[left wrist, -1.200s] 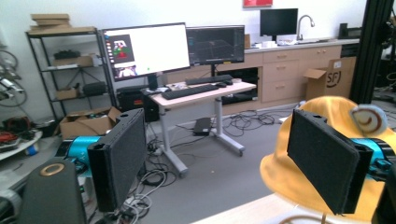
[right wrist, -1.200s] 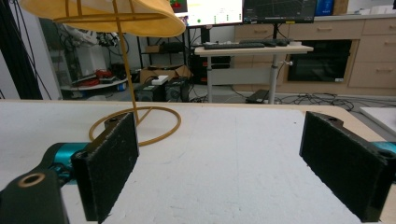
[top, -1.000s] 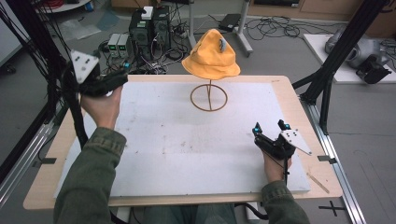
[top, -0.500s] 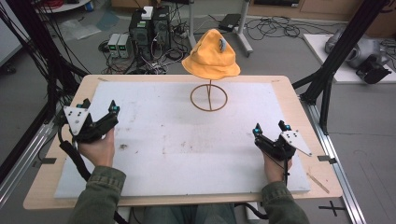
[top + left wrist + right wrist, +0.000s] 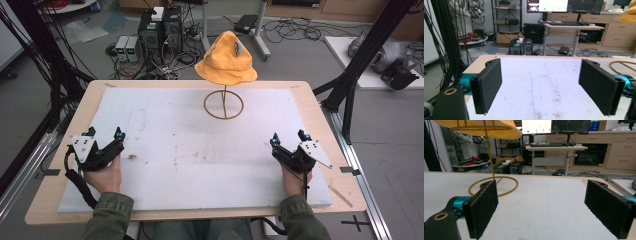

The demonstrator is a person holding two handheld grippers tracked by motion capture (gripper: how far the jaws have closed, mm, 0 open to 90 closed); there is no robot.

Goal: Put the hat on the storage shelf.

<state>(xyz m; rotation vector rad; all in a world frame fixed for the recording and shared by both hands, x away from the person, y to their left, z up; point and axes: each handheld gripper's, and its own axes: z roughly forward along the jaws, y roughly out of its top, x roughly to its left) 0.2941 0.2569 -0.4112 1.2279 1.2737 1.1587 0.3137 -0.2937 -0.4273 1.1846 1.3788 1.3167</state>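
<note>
The hat sits on its stand, far-left of the spread, empty right gripper, the spread left gripper slightly farther.

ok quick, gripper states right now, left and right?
Left gripper: open, fingers wide apart, holding nothing, low over the white mat.
Right gripper: open, holding nothing, also low over the mat.

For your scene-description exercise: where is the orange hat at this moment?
In the high view, the orange hat sits atop a wire stand at the table's far edge, near its middle, well ahead of both grippers.
</note>
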